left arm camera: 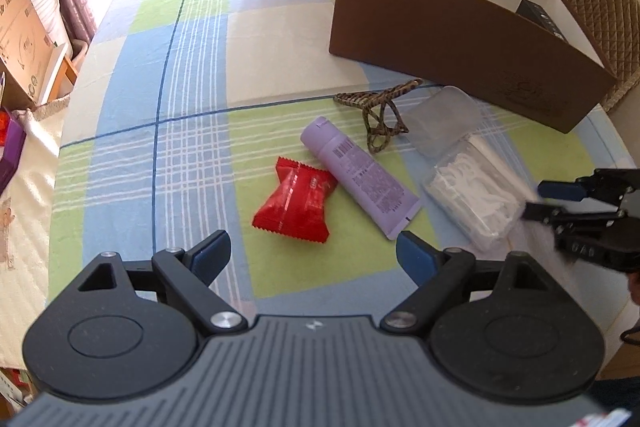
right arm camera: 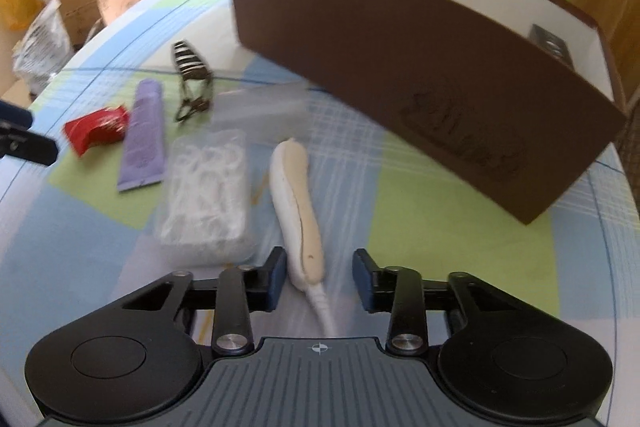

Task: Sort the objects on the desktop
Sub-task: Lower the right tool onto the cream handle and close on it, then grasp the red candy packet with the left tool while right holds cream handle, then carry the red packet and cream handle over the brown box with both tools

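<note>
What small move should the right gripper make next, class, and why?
Probably close on the white and beige handle: the right gripper is open with the handle's near end between its fingers, and the brown box waits just beyond.

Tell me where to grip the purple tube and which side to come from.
Grip the purple tube across its round middle body, coming down from above with the left gripper, which is open and nearest. It lies flat on the tablecloth on a diagonal, so turn the fingers square to its length. The red packet touches one side near the flat crimped end, so stay toward the cap half.
</note>
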A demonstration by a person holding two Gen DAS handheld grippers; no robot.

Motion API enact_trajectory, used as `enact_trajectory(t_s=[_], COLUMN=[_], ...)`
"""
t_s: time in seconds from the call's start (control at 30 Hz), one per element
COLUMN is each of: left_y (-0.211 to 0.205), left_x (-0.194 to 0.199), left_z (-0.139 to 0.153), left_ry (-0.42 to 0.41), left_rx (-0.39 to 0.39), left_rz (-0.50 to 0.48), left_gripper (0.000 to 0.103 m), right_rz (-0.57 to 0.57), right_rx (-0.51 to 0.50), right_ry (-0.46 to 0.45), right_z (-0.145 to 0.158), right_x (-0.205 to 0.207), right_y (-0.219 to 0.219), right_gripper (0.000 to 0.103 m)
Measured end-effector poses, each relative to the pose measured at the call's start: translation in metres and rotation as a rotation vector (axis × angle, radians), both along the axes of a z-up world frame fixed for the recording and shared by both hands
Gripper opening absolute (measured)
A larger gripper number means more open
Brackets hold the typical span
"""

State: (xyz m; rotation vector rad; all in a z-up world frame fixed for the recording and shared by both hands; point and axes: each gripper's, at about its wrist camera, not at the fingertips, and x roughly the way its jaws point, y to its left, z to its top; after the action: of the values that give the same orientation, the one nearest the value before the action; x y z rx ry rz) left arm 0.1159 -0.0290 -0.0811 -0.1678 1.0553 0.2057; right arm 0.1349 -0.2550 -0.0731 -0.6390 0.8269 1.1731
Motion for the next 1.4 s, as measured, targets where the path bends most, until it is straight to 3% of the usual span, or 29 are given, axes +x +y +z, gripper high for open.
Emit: enact_trajectory(t_s=[0.17,0.37,0.6,0.73,0.83,1.03,1.23,1.3,1.37,1.4], left_y=[0.004,0.008,0.012,0.014,0.016,0.031,0.037,0.035,0.031,0.029], left_x=[0.008,0.026,0.046,0.049,0.046,0.030,0.013,0.008,0.004,0.002], left_z=[-0.003,-0.015,-0.037,-0.044,-0.046,-0.045,-0.044,-0.043,-0.042,-0.042], left_ry=[-0.009,0.001,0.047,0.056,0.050,0.049,0.058,0.059,0.058,0.057], left_rx=[0.035,0.056,0.069,0.044,0.034,0.018,-0.006,-0.015,-0.028,-0.034], left_rz=[-0.023,-0.075,-0.132,-0.130,-0.115,0.004,0.038,0.042,0.041,0.039], left_gripper=[0.086,0.077,0.057,0.035,0.030,0.029,0.029,0.029,0.029,0.029], right_rz=[-0.085,-0.110,-0.106,-0.091,-0.072,-0.002,0.059,0.070,0.078,0.080], right_rx=[0.000,-0.008,-0.005,-0.004,-0.004,-0.001,-0.020,-0.029,-0.040,-0.050], right_ry=[-0.006,-0.004,-0.004,-0.003,-0.007,-0.021,-0.048,-0.048,-0.027,-0.023], right_z=[0.002,0.005,0.004,0.003,0.001,-0.003,-0.007,-0.007,-0.007,-0.007], right_x=[0.024,0.038,0.039,0.041,0.043,0.043,0.044,0.044,0.043,0.041], right_y=[-0.003,-0.007,-0.008,-0.008,-0.005,0.008,0.018,0.018,0.018,0.018], right_gripper=[0.028,0.028,0.028,0.029,0.033,0.037,0.037,0.032,0.018,0.017])
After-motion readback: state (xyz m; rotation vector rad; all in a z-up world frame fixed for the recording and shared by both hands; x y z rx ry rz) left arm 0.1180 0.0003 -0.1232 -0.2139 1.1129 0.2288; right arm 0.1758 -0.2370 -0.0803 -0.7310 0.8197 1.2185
